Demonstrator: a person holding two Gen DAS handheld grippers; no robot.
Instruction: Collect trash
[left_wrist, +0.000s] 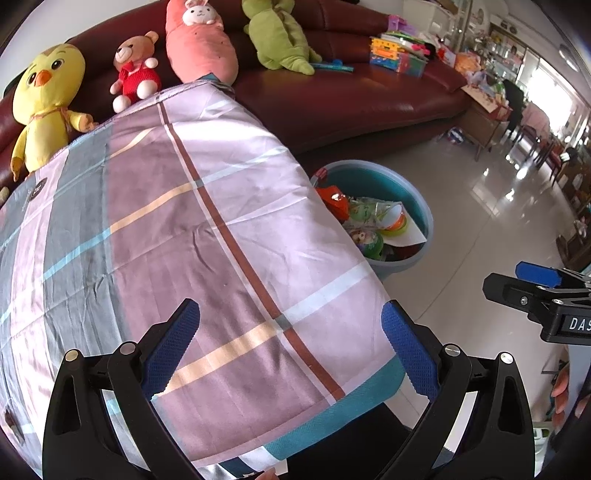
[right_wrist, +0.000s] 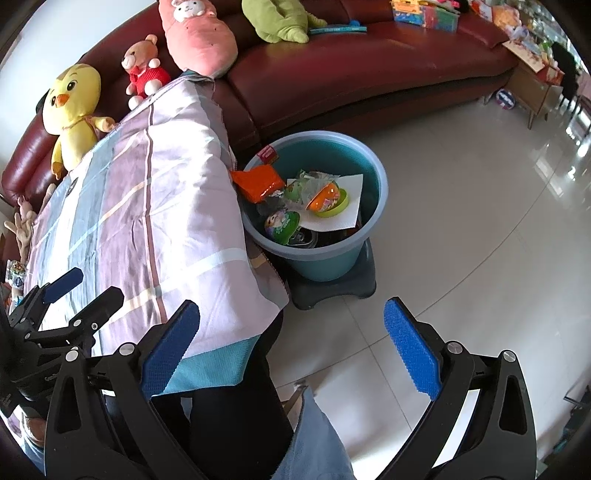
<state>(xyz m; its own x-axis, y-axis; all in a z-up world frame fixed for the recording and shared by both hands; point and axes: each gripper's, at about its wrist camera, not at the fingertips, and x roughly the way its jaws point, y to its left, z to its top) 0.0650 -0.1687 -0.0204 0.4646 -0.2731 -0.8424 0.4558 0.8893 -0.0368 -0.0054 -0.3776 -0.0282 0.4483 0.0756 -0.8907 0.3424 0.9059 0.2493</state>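
A blue bucket (right_wrist: 325, 254) stands on a dark stool (right_wrist: 343, 288) on the floor beside the cloth-covered table (right_wrist: 147, 206). It holds trash: an orange wrapper (right_wrist: 258, 182), a white paper sheet (right_wrist: 340, 218), an orange-and-green capsule (right_wrist: 328, 199) and a green round lid (right_wrist: 282, 223). The bucket also shows in the left wrist view (left_wrist: 413, 206). My left gripper (left_wrist: 290, 343) is open and empty over the table's near corner. My right gripper (right_wrist: 291, 350) is open and empty above the floor, near the bucket. The left gripper also shows in the right wrist view (right_wrist: 83, 288).
A dark red sofa (right_wrist: 369, 70) runs behind the table and bucket, with a yellow chick (right_wrist: 72, 110), a small bear (right_wrist: 146, 70), a pink plush (right_wrist: 199, 37) and a green plush (right_wrist: 280, 22). Tiled floor (right_wrist: 461, 206) lies to the right. Wooden furniture (right_wrist: 535, 92) stands at far right.
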